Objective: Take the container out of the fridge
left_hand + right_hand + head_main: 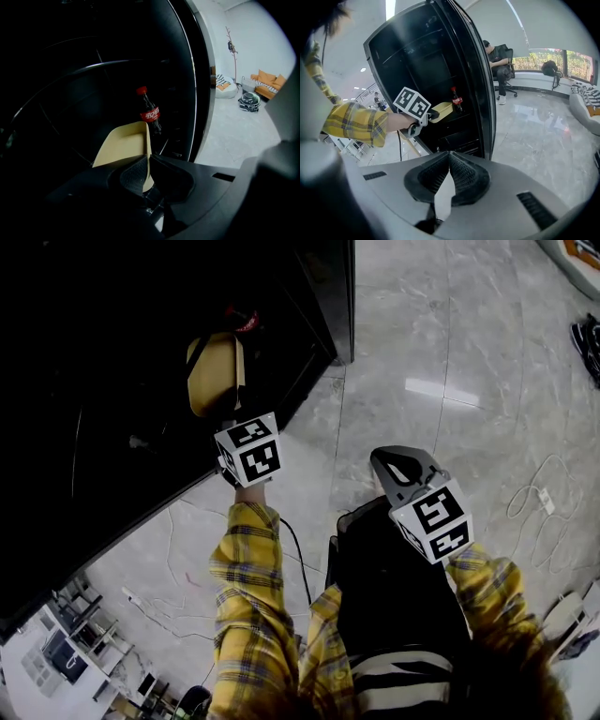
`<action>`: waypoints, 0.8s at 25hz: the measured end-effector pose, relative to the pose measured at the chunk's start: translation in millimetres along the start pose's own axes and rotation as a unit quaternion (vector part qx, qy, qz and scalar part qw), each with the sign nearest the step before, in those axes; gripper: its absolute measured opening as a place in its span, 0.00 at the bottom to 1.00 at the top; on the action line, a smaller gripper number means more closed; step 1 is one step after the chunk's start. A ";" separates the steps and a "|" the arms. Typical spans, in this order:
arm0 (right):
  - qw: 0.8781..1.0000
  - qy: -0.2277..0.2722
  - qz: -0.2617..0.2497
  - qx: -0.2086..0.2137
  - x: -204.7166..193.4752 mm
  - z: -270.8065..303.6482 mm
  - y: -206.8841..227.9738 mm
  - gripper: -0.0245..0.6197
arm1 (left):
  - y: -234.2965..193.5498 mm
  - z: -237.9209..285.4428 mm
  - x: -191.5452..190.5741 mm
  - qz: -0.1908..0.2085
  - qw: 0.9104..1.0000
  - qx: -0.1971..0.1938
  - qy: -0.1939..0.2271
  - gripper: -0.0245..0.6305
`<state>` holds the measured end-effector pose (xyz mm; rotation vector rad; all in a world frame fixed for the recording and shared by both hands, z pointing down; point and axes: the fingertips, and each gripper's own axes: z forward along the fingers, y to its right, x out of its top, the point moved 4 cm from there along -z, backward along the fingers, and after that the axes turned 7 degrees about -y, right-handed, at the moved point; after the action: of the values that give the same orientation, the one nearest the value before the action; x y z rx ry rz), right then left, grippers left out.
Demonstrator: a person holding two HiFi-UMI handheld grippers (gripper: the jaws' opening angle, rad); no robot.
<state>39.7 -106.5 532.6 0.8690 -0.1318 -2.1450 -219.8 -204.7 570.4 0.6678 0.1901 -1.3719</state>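
A beige open-topped container [119, 149] sits on a shelf inside the dark fridge [112, 427]. My left gripper [147, 158] is shut on the container's right-hand wall, which runs between the two pads. A cola bottle [150, 110] with a red cap stands upright just behind the container. From above, the container [214, 371] shows just beyond the left gripper's marker cube [248, 448]. My right gripper [449, 153] hangs outside the fridge over the floor, shut with nothing in it; it looks at the container [442, 111] and the bottle [456, 99].
The fridge's front edge [480, 93] stands to the right of the shelf. Cables [534, 498] lie on the marble floor at the right. A person sits in a chair [499, 61] beyond the fridge. An orange sofa [268, 80] is far back.
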 end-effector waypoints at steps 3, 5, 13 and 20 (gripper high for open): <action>1.000 0.006 -0.003 -0.005 0.9 -4.3 -7.2 0.08 | 5.4 -11.7 -2.1 -0.012 1.000 -0.010 0.013 0.08; 1.000 0.010 -0.003 -0.008 1.8 -7.1 -12.4 0.08 | 9.8 -20.8 -4.8 -0.011 1.000 -0.018 0.017 0.08; 0.999 0.027 0.010 -0.022 8.8 -30.6 -33.1 0.08 | 27.9 -70.1 -22.9 0.033 0.997 -0.063 0.023 0.08; 0.998 0.049 0.017 -0.037 16.4 -60.7 -41.2 0.08 | 42.8 -127.2 -25.8 0.056 0.991 -0.115 0.049 0.08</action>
<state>43.8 -79.0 462.7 0.9194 -0.0183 -2.0579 -153.1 -112.3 495.1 0.5443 0.3779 -1.1887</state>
